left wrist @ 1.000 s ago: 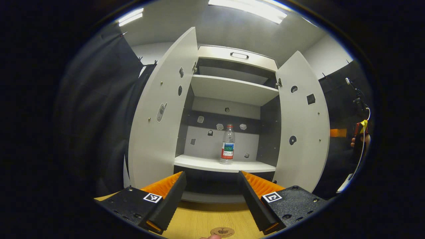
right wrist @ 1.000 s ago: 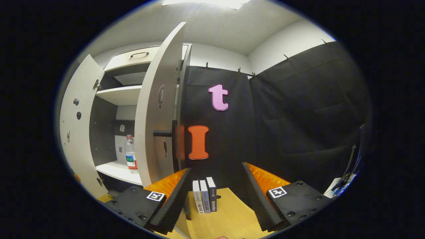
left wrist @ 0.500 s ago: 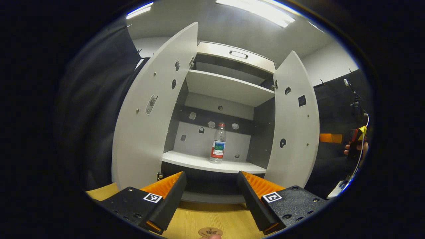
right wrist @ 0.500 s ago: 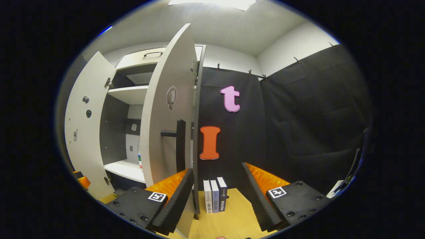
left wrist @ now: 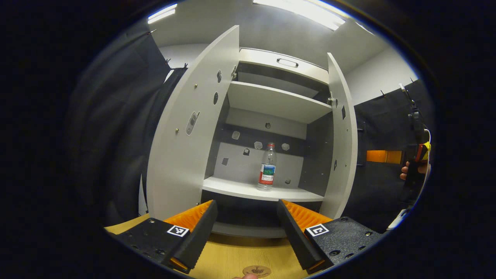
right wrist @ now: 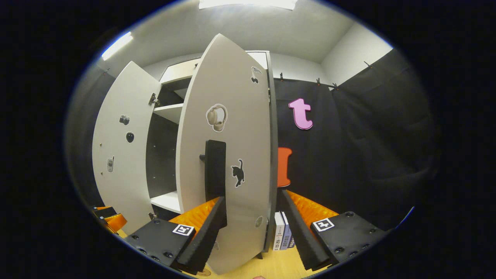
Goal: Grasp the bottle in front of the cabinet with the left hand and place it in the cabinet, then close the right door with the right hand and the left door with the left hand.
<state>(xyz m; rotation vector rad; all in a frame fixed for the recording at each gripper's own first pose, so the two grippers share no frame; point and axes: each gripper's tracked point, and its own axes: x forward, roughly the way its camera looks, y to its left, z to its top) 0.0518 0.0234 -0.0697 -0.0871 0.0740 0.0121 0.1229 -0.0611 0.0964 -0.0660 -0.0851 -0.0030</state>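
A clear bottle (left wrist: 266,166) with a red cap and coloured label stands upright on the lower shelf (left wrist: 236,189) of the white cabinet. In the left gripper view my left gripper (left wrist: 247,205) is open and empty, held back from the cabinet over the wooden table. The left door (left wrist: 186,135) stands wide open, and the right door (left wrist: 343,135) is swung partway in. In the right gripper view my right gripper (right wrist: 252,197) is open, close to the right door's outer face (right wrist: 236,128), with its black handle (right wrist: 215,170) just above one finger. I cannot tell whether they touch.
A row of books (right wrist: 283,236) stands on the wooden table (left wrist: 232,255) behind the right door. The upper shelf (left wrist: 271,102) is bare. A hand (left wrist: 412,170) holds the other gripper at the far right. My left gripper (right wrist: 108,219) shows low left beside the left door (right wrist: 124,155).
The right door has swung from wide open to partway in. My right gripper has come round to its outer face, hiding the bottle there. My left gripper has barely shifted.
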